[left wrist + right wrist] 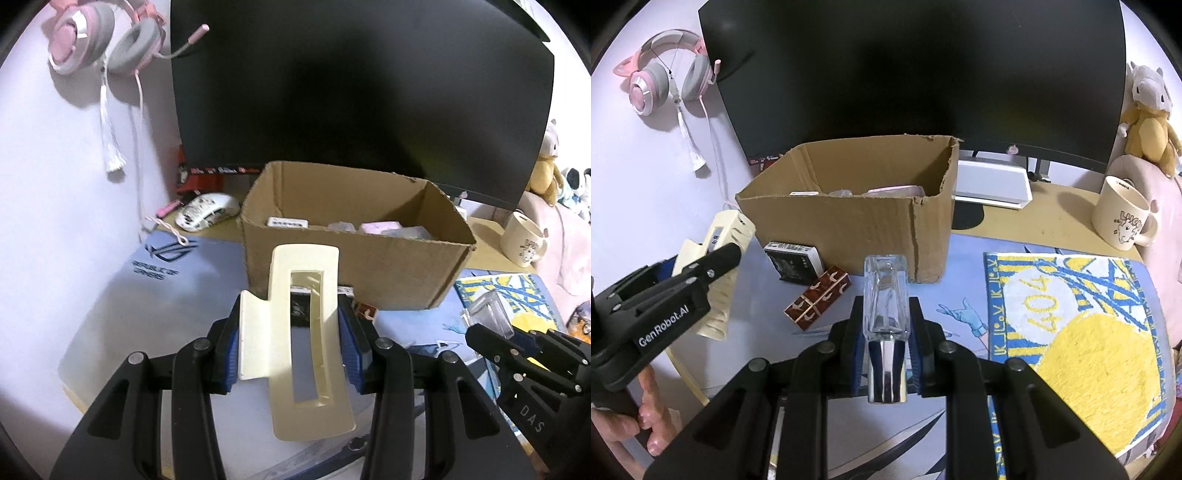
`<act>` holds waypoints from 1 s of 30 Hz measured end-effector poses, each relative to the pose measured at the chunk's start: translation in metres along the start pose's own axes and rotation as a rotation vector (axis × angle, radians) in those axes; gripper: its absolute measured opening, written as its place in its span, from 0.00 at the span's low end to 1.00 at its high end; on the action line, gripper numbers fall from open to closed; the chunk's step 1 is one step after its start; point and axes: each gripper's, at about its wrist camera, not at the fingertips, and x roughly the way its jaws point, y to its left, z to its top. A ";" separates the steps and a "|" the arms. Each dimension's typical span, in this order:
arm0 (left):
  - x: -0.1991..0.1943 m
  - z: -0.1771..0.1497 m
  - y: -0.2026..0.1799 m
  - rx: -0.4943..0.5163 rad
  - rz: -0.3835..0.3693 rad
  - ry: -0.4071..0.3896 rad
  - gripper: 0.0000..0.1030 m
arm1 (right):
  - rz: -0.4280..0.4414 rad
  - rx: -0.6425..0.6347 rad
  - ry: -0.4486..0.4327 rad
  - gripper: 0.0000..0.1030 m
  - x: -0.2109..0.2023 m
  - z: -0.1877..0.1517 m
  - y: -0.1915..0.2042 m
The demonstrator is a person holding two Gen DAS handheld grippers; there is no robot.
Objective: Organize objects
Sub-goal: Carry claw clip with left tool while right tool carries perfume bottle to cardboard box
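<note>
My left gripper (293, 347) is shut on a cream hair claw clip (306, 332), held above the desk mat in front of an open cardboard box (354, 273). The clip also shows in the right wrist view (718, 273), left of the box (849, 232). My right gripper (885, 350) is shut on a clear glass perfume bottle (885, 299) with a silver cap, just before the box's front right corner. The bottle shows in the left wrist view (489, 314). The box holds several small items.
A black-and-white small box (794, 262) and a brown patterned box (818, 301) lie before the cardboard box. A yellow-blue towel (1082, 339) lies at right, a cream mug (1123, 216) behind it. A monitor (916, 74), a mouse (207, 212) and a pink headset (99, 37) stand behind.
</note>
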 end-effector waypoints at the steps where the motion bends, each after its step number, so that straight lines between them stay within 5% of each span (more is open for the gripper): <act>1: -0.002 0.001 0.001 -0.002 0.004 -0.006 0.42 | -0.004 -0.006 0.002 0.22 0.001 0.000 0.001; 30: -0.060 0.054 -0.005 0.004 0.112 -0.237 0.42 | 0.036 -0.061 -0.116 0.22 -0.042 0.070 -0.003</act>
